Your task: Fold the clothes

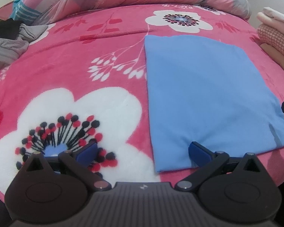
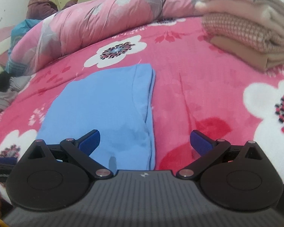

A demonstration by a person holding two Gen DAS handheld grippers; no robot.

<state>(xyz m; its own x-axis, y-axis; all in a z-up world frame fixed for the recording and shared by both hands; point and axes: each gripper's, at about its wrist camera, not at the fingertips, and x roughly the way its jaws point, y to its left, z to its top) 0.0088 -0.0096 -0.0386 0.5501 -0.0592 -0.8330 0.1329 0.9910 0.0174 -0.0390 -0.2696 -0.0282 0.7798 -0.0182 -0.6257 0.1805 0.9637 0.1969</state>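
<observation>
A light blue garment (image 1: 202, 94) lies folded into a flat rectangle on the pink flowered blanket (image 1: 85, 56). My left gripper (image 1: 143, 152) is open at the garment's near left corner, its right fingertip resting at the cloth's near edge. In the right wrist view the same blue garment (image 2: 108, 106) lies flat with its folded edge to the right. My right gripper (image 2: 144, 141) is open over its near right corner, holding nothing.
A stack of folded clothes (image 2: 251, 30) sits at the right of the bed. Unfolded grey and black clothes (image 1: 11, 39) lie at the left. A rolled pink quilt (image 2: 89, 24) runs along the back. A person (image 2: 41, 1) sits beyond the bed.
</observation>
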